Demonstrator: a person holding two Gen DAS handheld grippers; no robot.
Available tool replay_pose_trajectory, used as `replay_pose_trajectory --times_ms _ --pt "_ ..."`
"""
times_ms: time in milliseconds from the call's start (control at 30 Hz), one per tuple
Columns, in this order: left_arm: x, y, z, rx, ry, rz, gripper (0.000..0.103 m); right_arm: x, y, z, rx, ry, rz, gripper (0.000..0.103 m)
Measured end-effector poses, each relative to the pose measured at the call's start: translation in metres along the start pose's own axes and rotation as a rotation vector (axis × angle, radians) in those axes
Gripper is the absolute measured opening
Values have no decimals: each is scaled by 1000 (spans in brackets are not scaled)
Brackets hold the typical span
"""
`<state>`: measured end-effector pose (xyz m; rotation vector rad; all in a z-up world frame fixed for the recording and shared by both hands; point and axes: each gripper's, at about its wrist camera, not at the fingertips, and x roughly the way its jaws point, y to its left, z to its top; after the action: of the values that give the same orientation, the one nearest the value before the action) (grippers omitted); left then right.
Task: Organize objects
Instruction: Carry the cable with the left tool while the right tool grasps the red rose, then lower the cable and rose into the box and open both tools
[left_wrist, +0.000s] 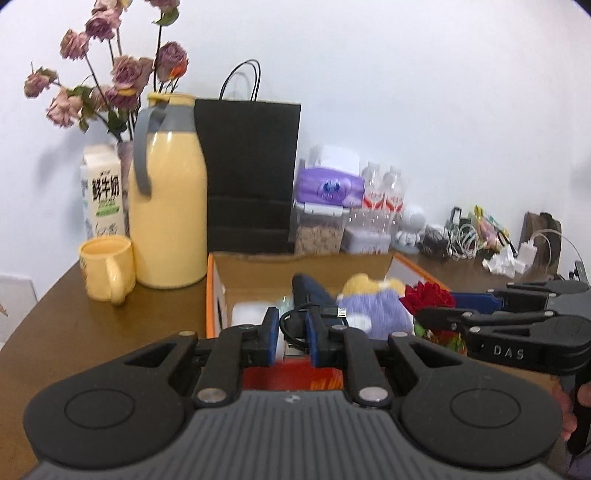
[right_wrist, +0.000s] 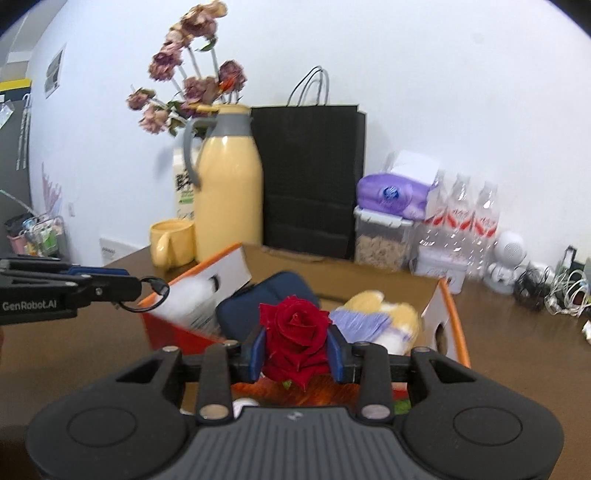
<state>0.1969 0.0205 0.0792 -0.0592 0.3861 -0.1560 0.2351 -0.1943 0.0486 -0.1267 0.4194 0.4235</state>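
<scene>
- Left hand-held gripper (left_wrist: 290, 334): jaws drawn fully in, clamped on a coiled black cable (left_wrist: 295, 321). In the right wrist view a loop of the cable (right_wrist: 147, 295) hangs from the gripper's tip (right_wrist: 136, 288), above the left edge of the box.
- Right hand-held gripper (right_wrist: 295, 349): blue pads pressed on either side of a red rose (right_wrist: 293, 328); the bloom stands between the fingers, facing the camera. In the left wrist view the same rose (left_wrist: 428, 297) sits at the tip of the right gripper (left_wrist: 424, 314), over the right part of the box.
- Cardboard box (left_wrist: 306, 264) with orange edges is open on the brown surface (left_wrist: 92, 325), below both grippers.
- Box contents: a dark blue pouch (right_wrist: 273, 295), a purple and yellow plush item (right_wrist: 373, 319), and a white item (left_wrist: 251, 312) toward the left side. Other contents are blurred; I cannot tell what they are.
- Behind the box, left: a yellow jug (left_wrist: 168, 206) with a grey handle, a yellow mug (left_wrist: 107, 269) just beside it, a milk carton (left_wrist: 101, 192), and dried pink flowers (left_wrist: 110, 70).
- Behind the box, centre: a black paper bag (left_wrist: 251, 173), upright against the wall.
- Behind the box, right: a purple tissue pack (left_wrist: 328, 186) on a clear lidded container (left_wrist: 319, 230), plastic bottles (left_wrist: 384, 192), a small white figure (left_wrist: 412, 223), tangled cables (left_wrist: 465, 240).
- Part of a person's hand (left_wrist: 565, 413) shows at the right edge of the left wrist view, on the right gripper's handle.
</scene>
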Motion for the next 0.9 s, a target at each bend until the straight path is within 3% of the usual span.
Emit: replay_pose_trajectory --times_ms 200,400,700,833,900 --pt "30 -2 21 -18 -22 20 16 20 -27 15 29 -12 -75 33" --pt "68 -1 33 -38 -15 58 16 49 -55 19 52 31 -145 33" --pt "116 3 31 -47 44 92 17 78 -83 7 81 96 -165 33" --pt "128 8 28 -51 75 116 18 87 -89 6 96 113 -159 40" --pt "130 10 26 -53 80 121 24 90 -91 5 107 116 -154 45"
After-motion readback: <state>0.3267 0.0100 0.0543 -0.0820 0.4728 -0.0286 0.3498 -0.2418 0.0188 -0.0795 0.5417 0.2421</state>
